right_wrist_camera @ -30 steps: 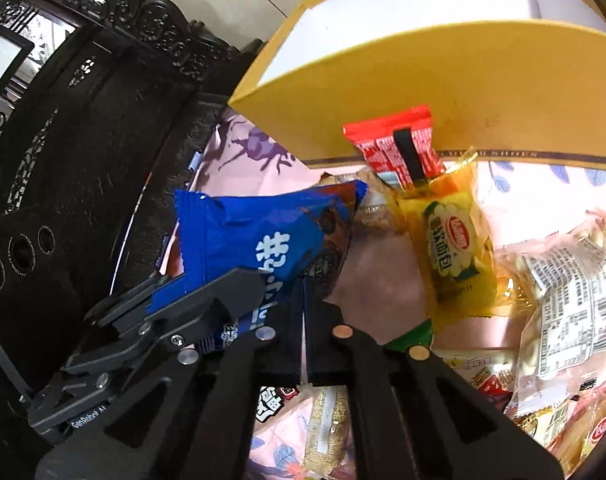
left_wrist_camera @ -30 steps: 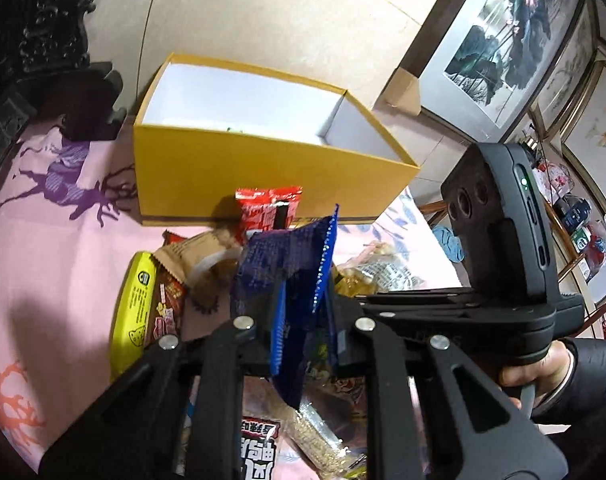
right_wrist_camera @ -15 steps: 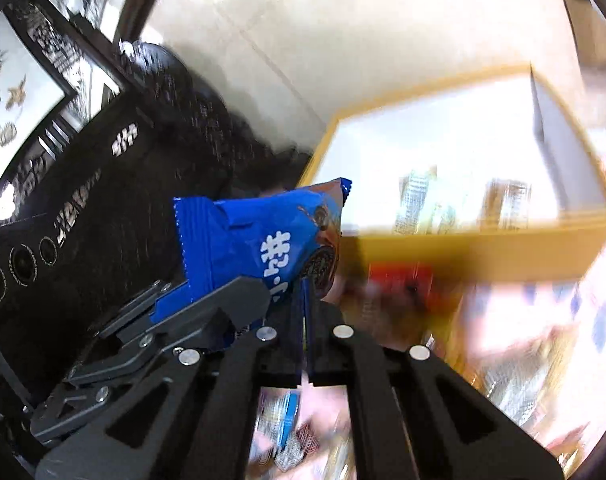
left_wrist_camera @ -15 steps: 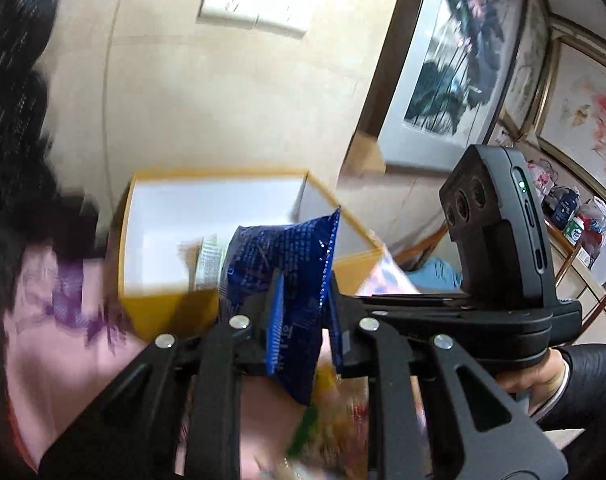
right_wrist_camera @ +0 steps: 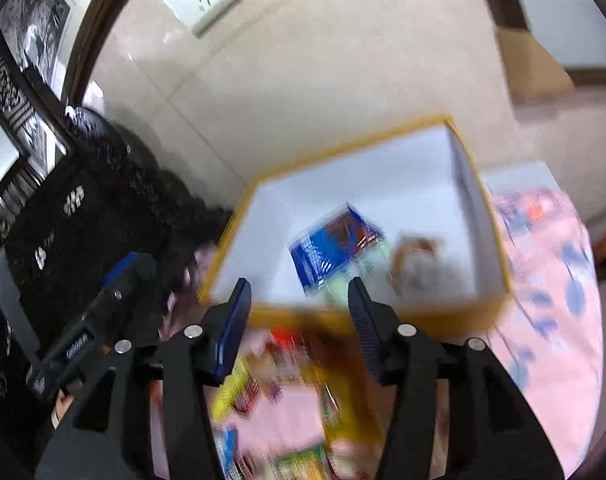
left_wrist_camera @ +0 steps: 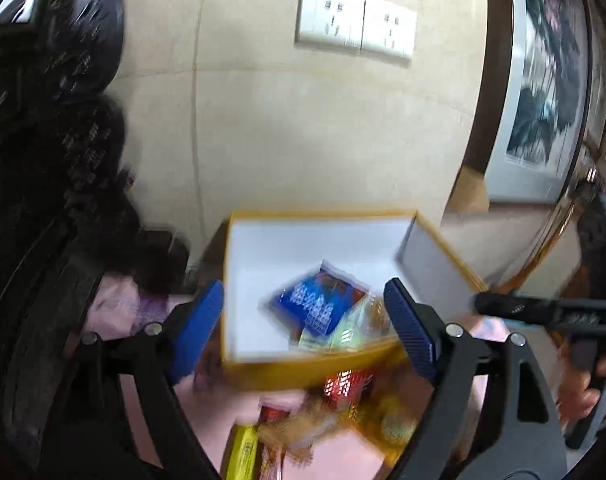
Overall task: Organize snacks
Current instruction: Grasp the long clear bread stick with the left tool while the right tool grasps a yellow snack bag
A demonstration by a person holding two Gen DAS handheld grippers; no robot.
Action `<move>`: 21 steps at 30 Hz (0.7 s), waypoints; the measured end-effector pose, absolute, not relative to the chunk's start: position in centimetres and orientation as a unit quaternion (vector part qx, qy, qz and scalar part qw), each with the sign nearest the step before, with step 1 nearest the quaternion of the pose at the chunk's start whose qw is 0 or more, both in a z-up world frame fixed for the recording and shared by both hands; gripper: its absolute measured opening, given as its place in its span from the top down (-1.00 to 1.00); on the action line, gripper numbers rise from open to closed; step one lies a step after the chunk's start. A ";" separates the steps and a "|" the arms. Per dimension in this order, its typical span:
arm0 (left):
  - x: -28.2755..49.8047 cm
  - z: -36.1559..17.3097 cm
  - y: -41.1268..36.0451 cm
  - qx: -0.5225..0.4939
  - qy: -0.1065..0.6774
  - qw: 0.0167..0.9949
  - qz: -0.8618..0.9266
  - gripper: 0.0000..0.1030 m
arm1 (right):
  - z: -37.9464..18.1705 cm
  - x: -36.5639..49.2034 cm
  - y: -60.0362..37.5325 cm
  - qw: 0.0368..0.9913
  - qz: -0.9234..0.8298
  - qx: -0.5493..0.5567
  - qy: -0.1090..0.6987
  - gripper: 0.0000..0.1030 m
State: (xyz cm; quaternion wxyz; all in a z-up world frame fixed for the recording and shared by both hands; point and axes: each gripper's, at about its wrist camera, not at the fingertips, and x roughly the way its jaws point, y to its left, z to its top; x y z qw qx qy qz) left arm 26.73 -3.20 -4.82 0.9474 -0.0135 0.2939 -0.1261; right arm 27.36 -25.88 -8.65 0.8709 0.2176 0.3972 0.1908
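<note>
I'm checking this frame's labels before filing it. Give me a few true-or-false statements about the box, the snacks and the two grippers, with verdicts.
1. The blue snack packet lies inside the yellow box. True.
2. The left gripper is clamped on the blue snack packet. False: its jaws have just been opening and stand wide apart with nothing between them.
3. The right gripper holds a red packet. False: its jaws have just been opening and are empty.
4. More snacks lie on the pink cloth outside the box, in front of its near wall. True.
5. The box is lined in black. False: its inside is white.
</note>
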 end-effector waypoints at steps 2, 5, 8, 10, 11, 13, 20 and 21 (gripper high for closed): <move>25.2 -6.2 -2.2 -0.013 0.317 0.941 -0.116 -0.73 | -10.1 24.7 -26.4 0.864 0.184 0.204 0.421 -0.01; 22.0 -8.8 -0.6 -0.007 0.361 0.928 -0.090 -0.74 | -11.3 21.0 -26.3 0.856 0.189 0.181 0.446 -0.01; 18.8 -11.3 0.8 -0.013 0.404 0.911 -0.080 -0.74 | -12.5 17.1 -25.7 0.842 0.205 0.159 0.472 -0.01; 16.2 -13.0 1.1 0.006 0.428 0.900 -0.080 -0.74 | -13.3 15.0 -24.4 0.827 0.226 0.150 0.493 -0.01; 15.4 -13.3 1.1 0.014 0.434 0.897 -0.082 -0.74 | -13.7 13.7 -23.7 0.819 0.239 0.140 0.503 -0.01; 12.9 -14.5 0.9 0.034 0.451 0.887 -0.091 -0.74 | -14.4 11.4 -22.4 0.803 0.265 0.117 0.520 -0.01; 7.8 -18.1 -0.4 0.082 0.485 0.863 -0.118 -0.74 | -17.0 6.0 -19.1 0.779 0.301 0.051 0.547 -0.06; 7.6 -18.4 -0.7 0.082 0.487 0.861 -0.120 -0.74 | -17.2 5.8 -18.9 0.779 0.300 0.048 0.548 -0.06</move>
